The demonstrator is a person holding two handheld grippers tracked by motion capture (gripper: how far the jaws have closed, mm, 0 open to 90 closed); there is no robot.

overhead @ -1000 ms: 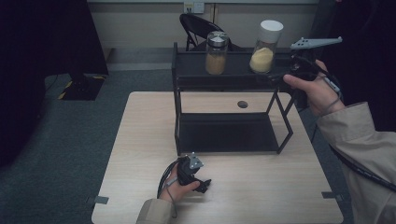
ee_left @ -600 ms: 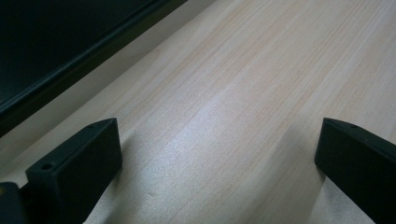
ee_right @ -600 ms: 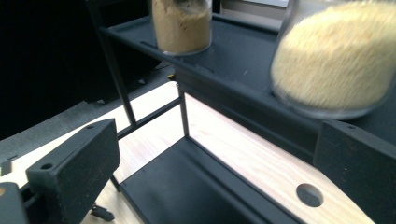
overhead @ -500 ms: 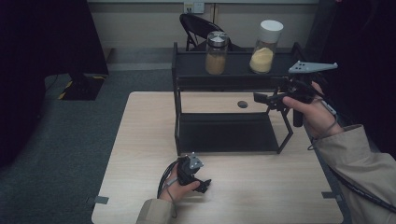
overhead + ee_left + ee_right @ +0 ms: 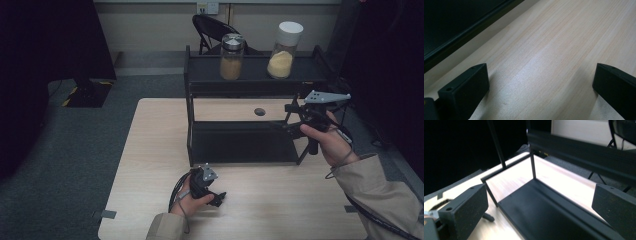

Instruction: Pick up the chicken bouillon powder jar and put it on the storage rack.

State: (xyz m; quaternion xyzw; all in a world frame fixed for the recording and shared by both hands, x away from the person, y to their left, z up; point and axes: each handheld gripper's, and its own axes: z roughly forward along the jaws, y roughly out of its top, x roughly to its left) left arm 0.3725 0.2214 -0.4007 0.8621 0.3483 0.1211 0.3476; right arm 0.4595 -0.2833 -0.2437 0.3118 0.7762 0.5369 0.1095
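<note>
1. Clearly, both jars sit on the rack's (image 5: 200, 82) top shelf: the steel-lidded jar (image 5: 232, 57) to the left, the white-lidded jar (image 5: 284, 50) to the right, apart and upright.
2. The right gripper (image 5: 280, 126) hangs at the rack's right end, level with the lower shelf (image 5: 554, 215), jaws wide and empty; I judge it free for a next reach.
3. The left gripper (image 5: 219, 198) rests on the table (image 5: 544, 57) in front of the rack, jaws apart, idle, out of the way.

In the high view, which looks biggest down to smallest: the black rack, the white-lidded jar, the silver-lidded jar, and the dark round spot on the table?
1. Black rack, by far.
2. White-lidded jar.
3. Silver-lidded jar, only slightly smaller than the other; close enough to be unsure.
4. Dark round spot.
</note>
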